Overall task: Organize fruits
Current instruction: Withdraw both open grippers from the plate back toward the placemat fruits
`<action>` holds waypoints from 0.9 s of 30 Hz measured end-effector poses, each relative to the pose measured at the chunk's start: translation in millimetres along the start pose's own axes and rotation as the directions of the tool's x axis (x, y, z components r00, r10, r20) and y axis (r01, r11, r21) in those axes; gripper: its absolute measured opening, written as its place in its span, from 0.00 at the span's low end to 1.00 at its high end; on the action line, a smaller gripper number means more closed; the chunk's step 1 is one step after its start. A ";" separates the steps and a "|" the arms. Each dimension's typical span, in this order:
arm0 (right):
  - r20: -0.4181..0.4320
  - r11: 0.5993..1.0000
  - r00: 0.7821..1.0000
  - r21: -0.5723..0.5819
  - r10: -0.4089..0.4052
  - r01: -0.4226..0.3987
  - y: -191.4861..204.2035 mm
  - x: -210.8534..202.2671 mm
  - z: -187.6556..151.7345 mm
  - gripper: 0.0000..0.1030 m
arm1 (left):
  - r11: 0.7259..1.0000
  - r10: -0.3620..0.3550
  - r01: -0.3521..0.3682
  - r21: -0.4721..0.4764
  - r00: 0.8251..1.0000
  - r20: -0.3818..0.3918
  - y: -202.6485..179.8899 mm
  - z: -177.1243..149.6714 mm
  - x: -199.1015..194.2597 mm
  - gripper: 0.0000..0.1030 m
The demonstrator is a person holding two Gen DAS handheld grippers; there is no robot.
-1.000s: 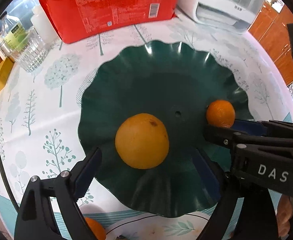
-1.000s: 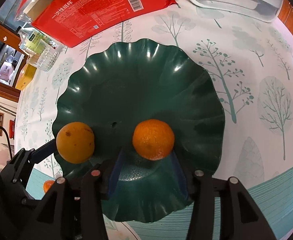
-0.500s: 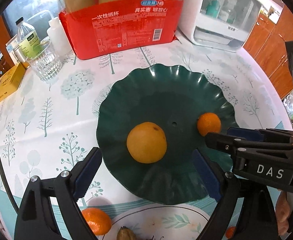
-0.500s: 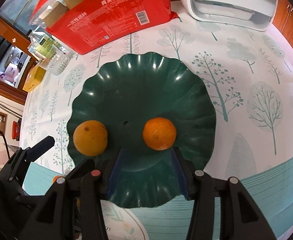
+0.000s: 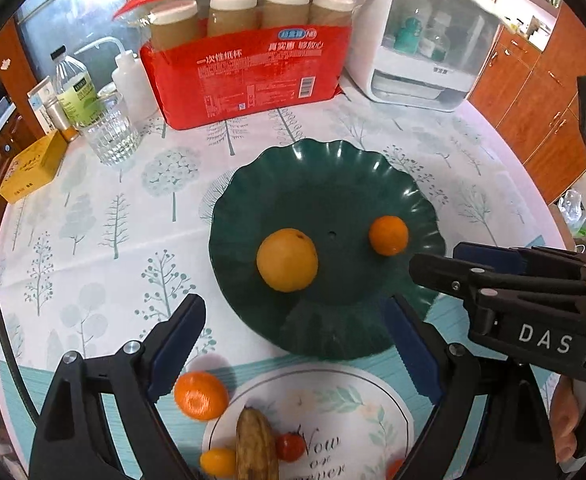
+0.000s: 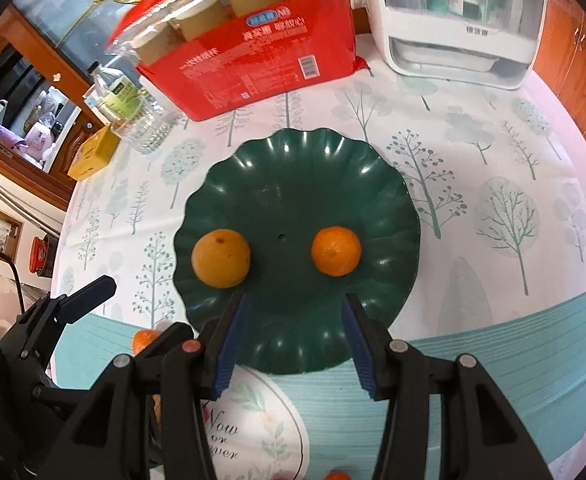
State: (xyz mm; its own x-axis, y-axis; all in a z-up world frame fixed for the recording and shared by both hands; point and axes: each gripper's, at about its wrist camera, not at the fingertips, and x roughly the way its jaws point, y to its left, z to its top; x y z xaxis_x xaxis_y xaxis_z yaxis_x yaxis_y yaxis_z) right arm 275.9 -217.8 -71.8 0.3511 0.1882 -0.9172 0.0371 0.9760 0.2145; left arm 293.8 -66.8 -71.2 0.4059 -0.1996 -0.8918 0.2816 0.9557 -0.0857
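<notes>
We noted an orange [image 5: 287, 260] and a tangerine [image 5: 388, 235] on the green plate [image 5: 317, 168]; both jaws open, empty. Fruit remained on the white plate [image 5: 349, 396].

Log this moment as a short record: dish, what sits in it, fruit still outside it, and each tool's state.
dish: green scalloped dish on the tree-print tablecloth
in dish: large orange and small tangerine, apart
outside dish: loose tangerine beside the white plate; more fruit on that plate
left tool: open, nothing between its pads
right tool: open, nothing between its pads
</notes>
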 end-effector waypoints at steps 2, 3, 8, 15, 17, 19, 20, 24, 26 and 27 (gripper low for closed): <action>0.009 1.000 1.000 -0.006 0.005 -0.005 2.9 -7.4 -4.6 0.48 | 1.000 -0.004 0.004 -0.006 1.000 0.014 -0.4 -3.7 -12.1 0.88; 0.013 1.000 1.000 -0.010 0.008 -0.008 4.8 -11.6 -7.0 0.48 | 1.000 -0.005 0.005 -0.010 1.000 0.016 0.1 -5.1 -15.9 0.88; 0.038 0.999 0.999 -0.027 0.022 -0.021 12.5 -31.8 -20.0 0.48 | 0.999 -0.011 0.012 -0.036 1.000 0.028 2.3 -16.1 -39.3 0.88; 0.067 0.998 0.997 -0.041 0.048 -0.045 17.2 -56.6 -40.4 0.48 | 0.999 0.006 -0.004 -0.043 0.999 0.048 1.3 -40.2 -71.1 0.88; 0.073 0.998 0.996 -0.046 0.056 -0.053 18.3 -62.1 -46.8 0.48 | 0.999 0.009 -0.007 -0.046 0.999 0.050 1.5 -47.4 -78.2 0.88; 0.077 0.997 0.995 -0.055 0.066 -0.061 20.9 -68.3 -55.7 0.48 | 0.999 0.018 -0.015 -0.049 0.998 0.053 1.8 -55.4 -85.7 0.88; 0.078 0.996 0.995 -0.060 0.069 -0.065 21.9 -70.4 -59.9 0.48 | 0.999 0.022 -0.019 -0.050 0.998 0.055 1.8 -60.3 -89.9 0.88; 0.077 0.994 0.994 -0.081 0.083 -0.077 27.3 -77.3 -77.4 0.48 | 0.998 0.038 -0.035 -0.057 0.998 0.056 2.2 -76.3 -101.6 0.88; 0.075 0.992 0.993 -0.096 0.086 -0.079 31.1 -80.0 -87.0 0.48 | 0.997 0.045 -0.042 -0.060 0.998 0.053 2.3 -84.3 -106.1 0.88; 0.074 0.991 0.993 -0.102 0.089 -0.081 32.6 -81.3 -91.7 0.48 | 0.997 0.049 -0.046 -0.062 0.997 0.051 2.1 -88.2 -107.7 0.88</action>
State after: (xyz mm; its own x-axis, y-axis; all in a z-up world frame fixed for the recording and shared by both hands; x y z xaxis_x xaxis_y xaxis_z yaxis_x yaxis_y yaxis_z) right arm 162.8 -191.2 -21.0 0.4215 0.2657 -0.8670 -0.0872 0.9636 0.2529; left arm 173.9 -24.1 -14.5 0.4634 -0.1630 -0.8710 0.2080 0.9755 -0.0718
